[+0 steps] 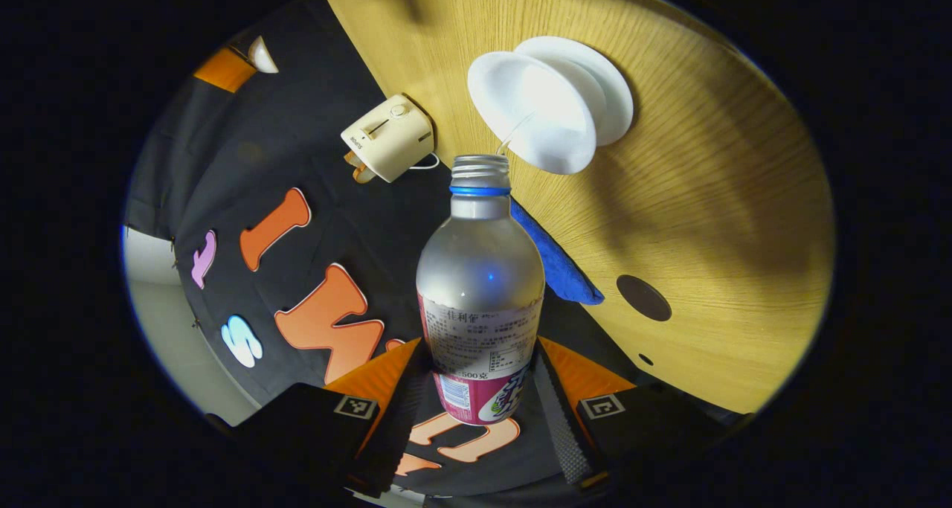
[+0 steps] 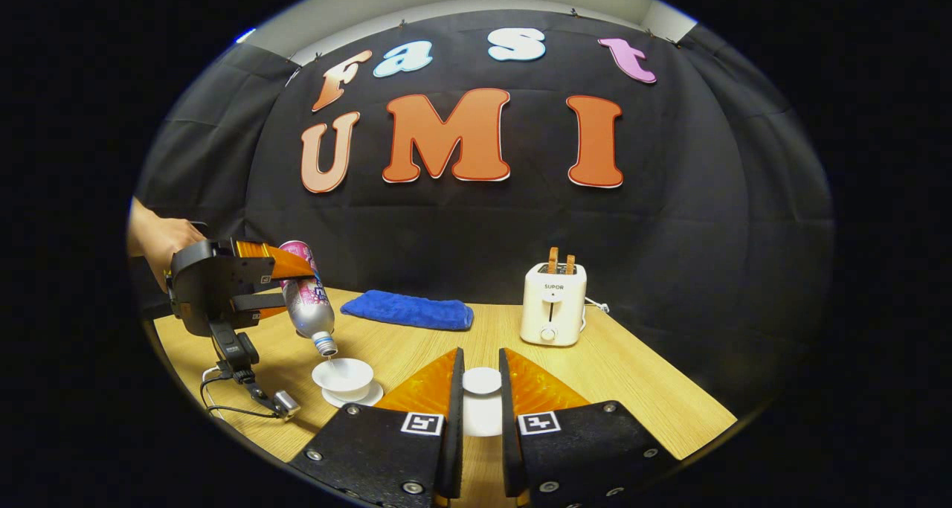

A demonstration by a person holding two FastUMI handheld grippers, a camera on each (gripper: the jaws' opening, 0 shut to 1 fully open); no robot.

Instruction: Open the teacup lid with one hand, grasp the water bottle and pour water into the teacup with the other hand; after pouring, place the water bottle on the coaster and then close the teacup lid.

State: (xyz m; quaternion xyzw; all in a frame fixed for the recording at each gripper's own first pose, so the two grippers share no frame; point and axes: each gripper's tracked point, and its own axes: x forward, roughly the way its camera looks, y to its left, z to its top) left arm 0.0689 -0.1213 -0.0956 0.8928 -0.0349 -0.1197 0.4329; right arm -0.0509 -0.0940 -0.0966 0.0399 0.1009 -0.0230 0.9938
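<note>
Water bottle (image 1: 480, 292), clamped in our left gripper (image 1: 482, 389), tips neck-down toward the teacup (image 1: 532, 106) at twelve o'clock, pouring. Our right gripper (image 2: 476, 411) pinches the lid (image 2: 482, 380), keeping it clear.

Toaster (image 2: 552, 303) front: "SUPOR"; bottle (image 1: 480, 300) marked "500".

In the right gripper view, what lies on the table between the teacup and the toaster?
In the right gripper view, the right gripper, holding the white lid, sits between the teacup and the toaster; otherwise bare wooden table.
</note>
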